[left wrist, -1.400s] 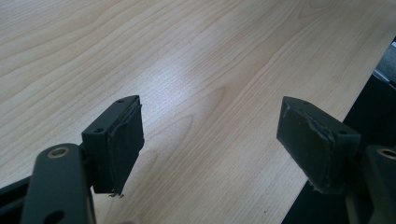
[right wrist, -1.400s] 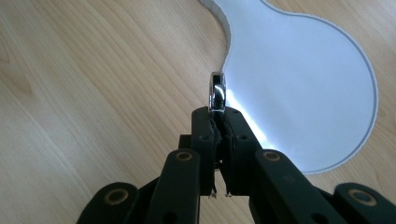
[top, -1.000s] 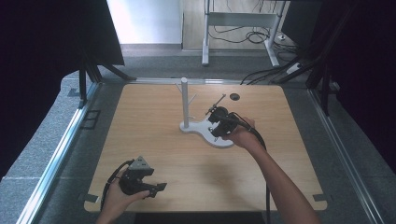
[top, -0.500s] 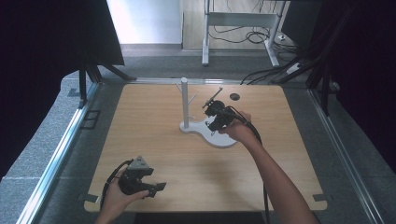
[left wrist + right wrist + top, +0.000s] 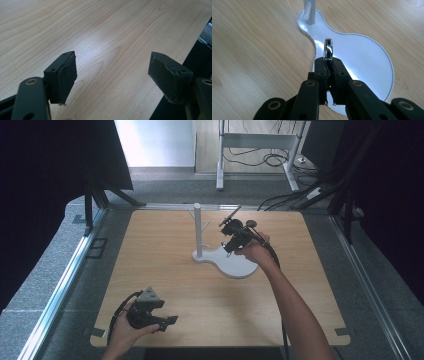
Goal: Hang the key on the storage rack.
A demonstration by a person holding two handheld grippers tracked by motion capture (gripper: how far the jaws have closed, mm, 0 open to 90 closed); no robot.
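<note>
A white stand has an upright post with short pegs on a pear-shaped base at the table's middle. My right gripper hovers over the base just right of the post. In the right gripper view its jaws are shut on a small shiny metal ring, held edge-on above the white base, with the post farther ahead. My left gripper rests near the table's front left edge. Its two pads stand wide apart over bare wood, nothing between them.
A small black disc lies on the wooden table just behind my right hand. Metal rails run along both sides of the table, and cables lie on the floor beyond its far edge.
My right gripper has moved away from the person, from over the wide part of the base to beside the post, still shut on the ring. The left gripper has stayed put.
</note>
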